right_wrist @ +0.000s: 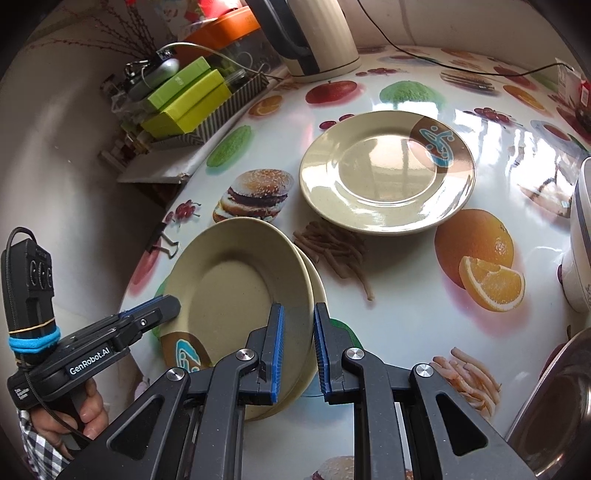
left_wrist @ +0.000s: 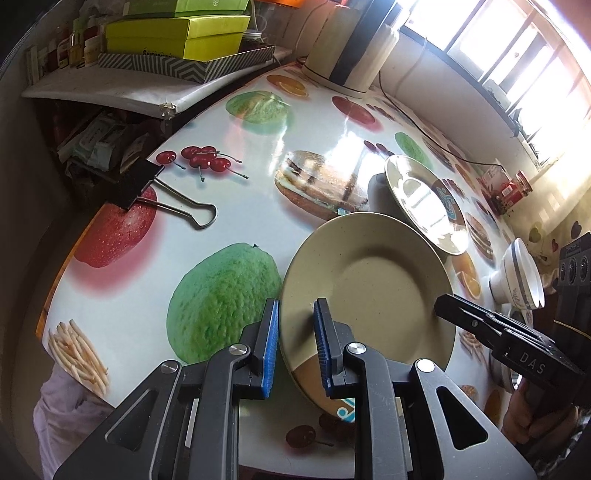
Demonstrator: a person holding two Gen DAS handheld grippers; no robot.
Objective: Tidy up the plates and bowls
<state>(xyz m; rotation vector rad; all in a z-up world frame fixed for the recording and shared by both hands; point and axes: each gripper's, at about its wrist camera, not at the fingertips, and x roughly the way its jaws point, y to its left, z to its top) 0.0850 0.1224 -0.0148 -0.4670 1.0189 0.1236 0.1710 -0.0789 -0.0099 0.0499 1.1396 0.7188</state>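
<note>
A beige plate (left_wrist: 373, 291) with a brown and blue patch lies tilted near the table's front edge. My left gripper (left_wrist: 295, 345) straddles its left rim, jaws a little apart around the rim. In the right wrist view the same plate (right_wrist: 236, 295) rests on a second beige plate (right_wrist: 316, 280) beneath it. My right gripper (right_wrist: 298, 350) straddles their right rim, jaws slightly apart. A third matching plate (right_wrist: 386, 171) lies flat farther back; it also shows in the left wrist view (left_wrist: 424, 203). White bowls (left_wrist: 521, 275) are stacked on their side at the right.
The table (right_wrist: 406, 295) has a glossy fruit-print cover. A binder clip (left_wrist: 162, 192) lies at its left edge. A white kettle (right_wrist: 314, 33) stands at the back. Green boxes (left_wrist: 177, 37) sit on a shelf at the left. A metal bowl (right_wrist: 554, 406) is at the right.
</note>
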